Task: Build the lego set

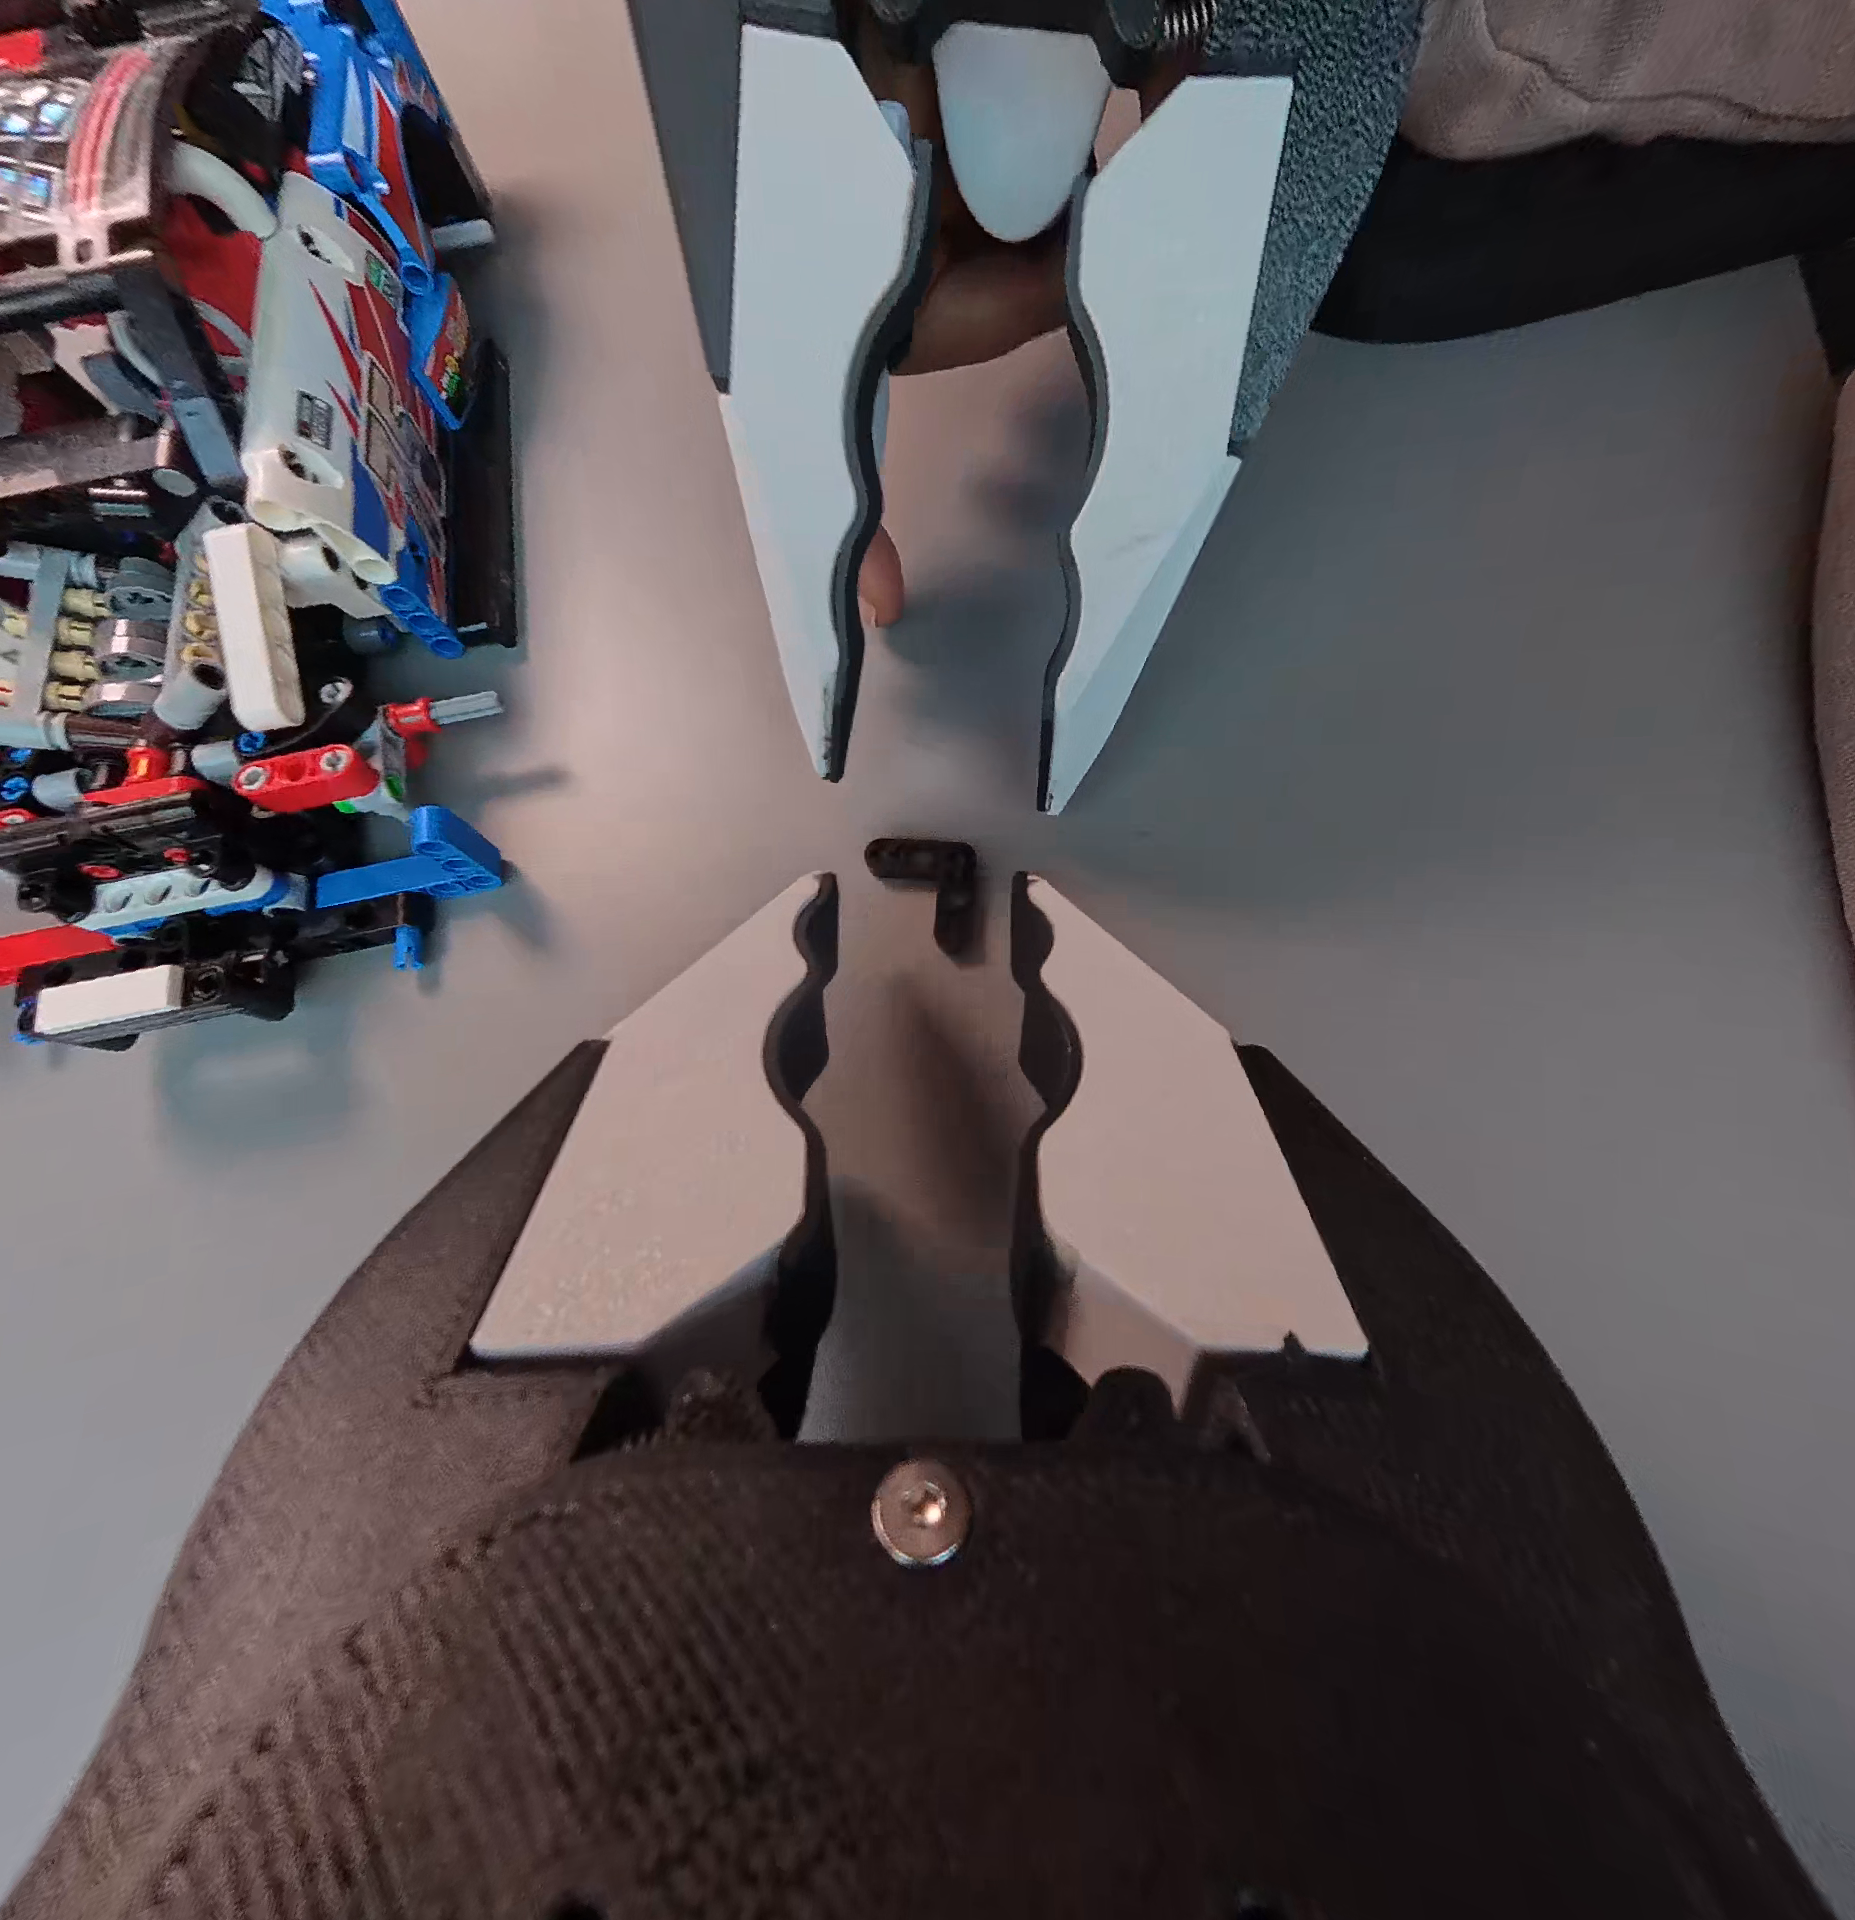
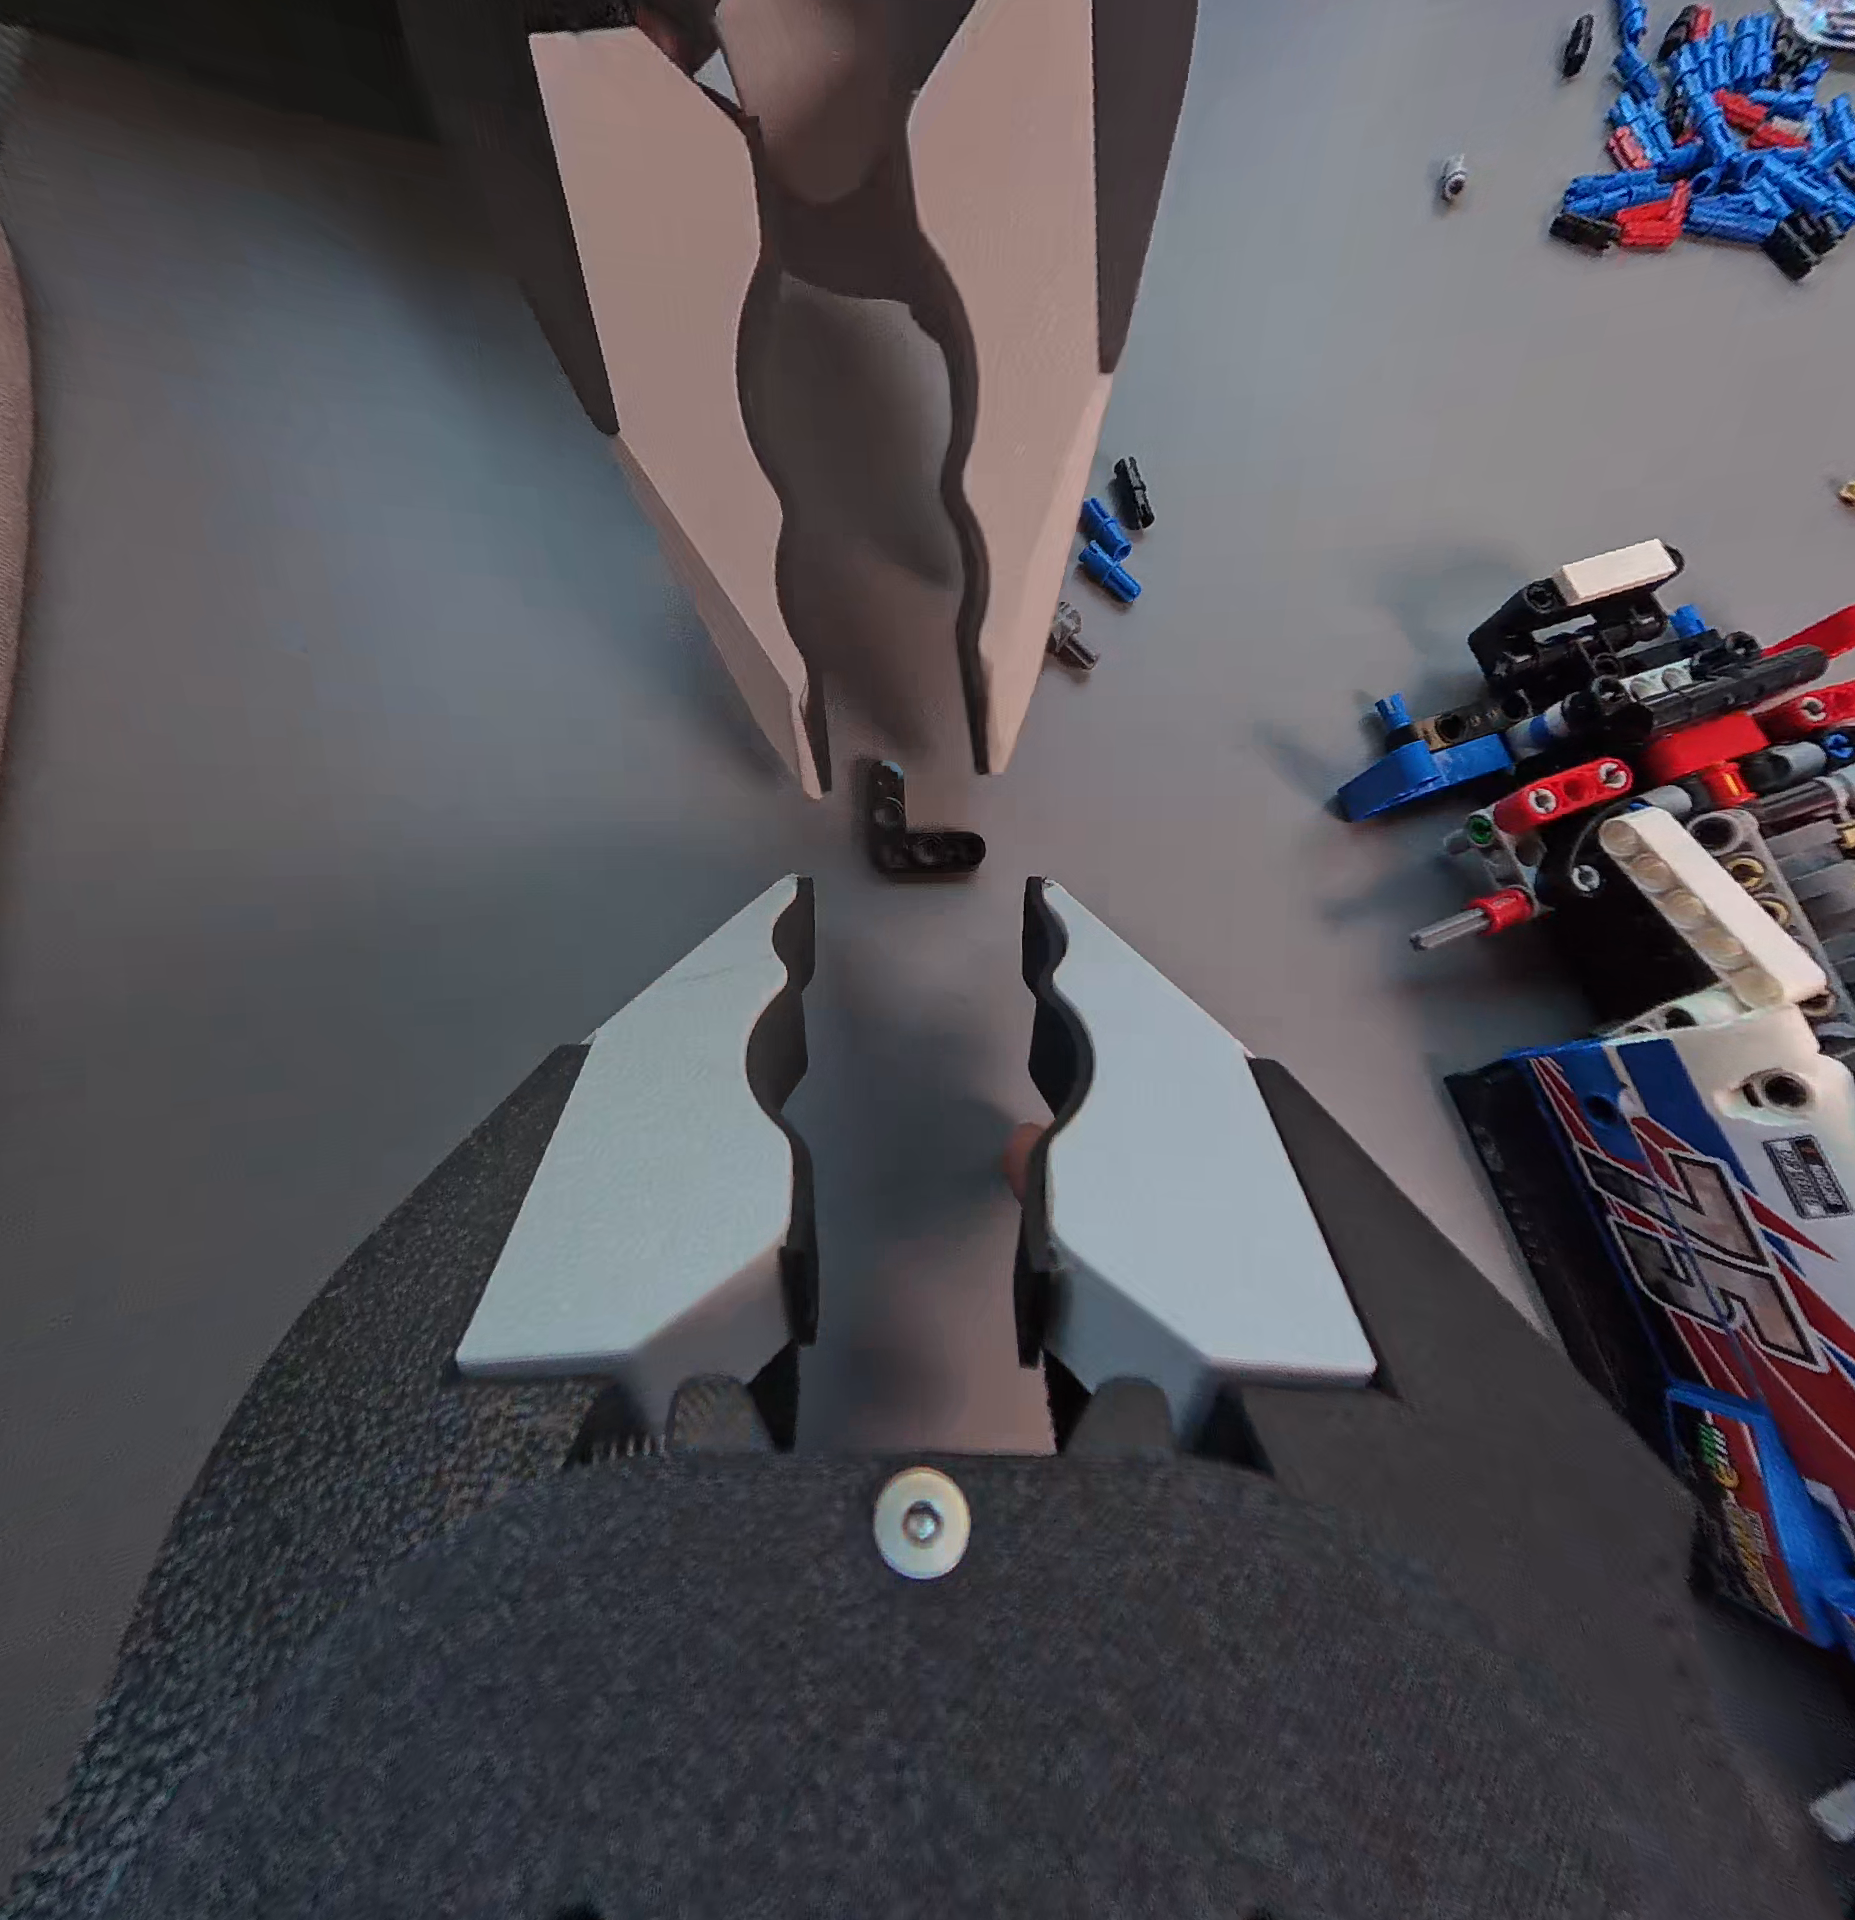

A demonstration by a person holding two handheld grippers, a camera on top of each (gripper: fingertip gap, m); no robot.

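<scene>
A small black L-shaped lego piece (image 1: 918,858) lies flat on the grey table (image 1: 1422,935), between the two grippers, which point at each other. My left gripper (image 1: 923,881) is open. One leg of the piece reaches a little way between its fingertips, with a gap on both sides. My right gripper (image 2: 918,883) is open, its tips just short of the piece (image 2: 918,850). The right gripper also shows in the left wrist view (image 1: 938,790), and the left gripper in the right wrist view (image 2: 899,779). Neither gripper holds anything.
A partly built red, white and blue lego car (image 1: 310,468) stands at the left, and shows at the right in the right wrist view (image 2: 1681,1143). A pile of blue, red and black pins (image 2: 1733,156) lies far right. A few loose pins (image 2: 1110,540) lie beside the left gripper. Brown fabric (image 1: 1848,727) borders the table. Left and right tips are no more than a few centimetres apart.
</scene>
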